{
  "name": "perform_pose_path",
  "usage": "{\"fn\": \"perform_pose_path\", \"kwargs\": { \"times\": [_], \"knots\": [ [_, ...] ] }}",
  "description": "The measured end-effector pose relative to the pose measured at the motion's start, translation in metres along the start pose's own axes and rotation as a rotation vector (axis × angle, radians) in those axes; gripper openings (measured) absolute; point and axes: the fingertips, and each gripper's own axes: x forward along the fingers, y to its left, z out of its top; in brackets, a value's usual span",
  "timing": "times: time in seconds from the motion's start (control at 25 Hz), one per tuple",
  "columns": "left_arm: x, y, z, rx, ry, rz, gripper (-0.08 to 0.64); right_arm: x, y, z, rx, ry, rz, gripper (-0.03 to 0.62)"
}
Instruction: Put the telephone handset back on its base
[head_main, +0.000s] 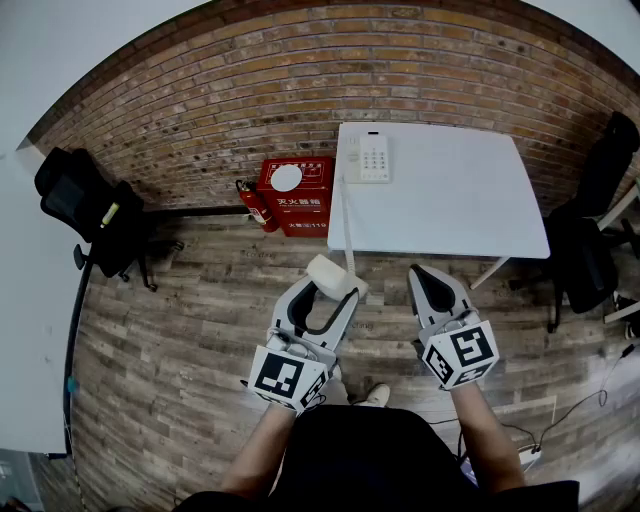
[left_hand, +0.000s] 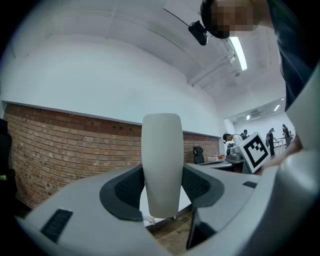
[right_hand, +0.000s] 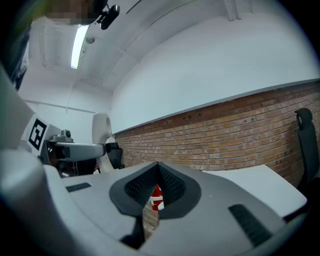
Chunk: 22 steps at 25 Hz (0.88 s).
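Note:
My left gripper (head_main: 327, 291) is shut on the white telephone handset (head_main: 335, 277), which it holds above the wooden floor, short of the table. In the left gripper view the handset (left_hand: 161, 165) stands upright between the pads of that gripper (left_hand: 161, 186), and a bit of coiled cord (left_hand: 148, 218) shows below it. The white phone base (head_main: 372, 158) with its keypad lies on the far left part of the white table (head_main: 450, 205). To the right of the handset my right gripper (head_main: 430, 278) is shut and holds nothing; its jaws (right_hand: 158, 172) meet at the tips.
A red fire-extinguisher box (head_main: 295, 195) and an extinguisher (head_main: 255, 205) stand against the brick wall, left of the table. Black chairs stand at the far left (head_main: 90, 210) and beside the table's right end (head_main: 590, 240). A cable (head_main: 575, 410) lies on the floor at lower right.

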Motion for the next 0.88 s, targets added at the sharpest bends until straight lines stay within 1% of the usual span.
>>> {"fn": "perform_pose_path", "kwargs": {
  "times": [0.32, 0.76, 0.88],
  "knots": [
    [0.005, -0.008, -0.003, -0.001, 0.003, 0.004, 0.235, -0.005, -0.008, -0.001, 0.018, -0.014, 0.003, 0.009],
    [0.012, -0.015, -0.009, -0.020, 0.007, 0.038, 0.235, -0.012, -0.022, -0.007, 0.013, 0.004, 0.013, 0.009],
    [0.012, -0.017, -0.008, -0.014, 0.010, 0.040, 0.235, -0.012, -0.022, -0.006, 0.015, 0.003, 0.018, 0.009]
  ]
}}
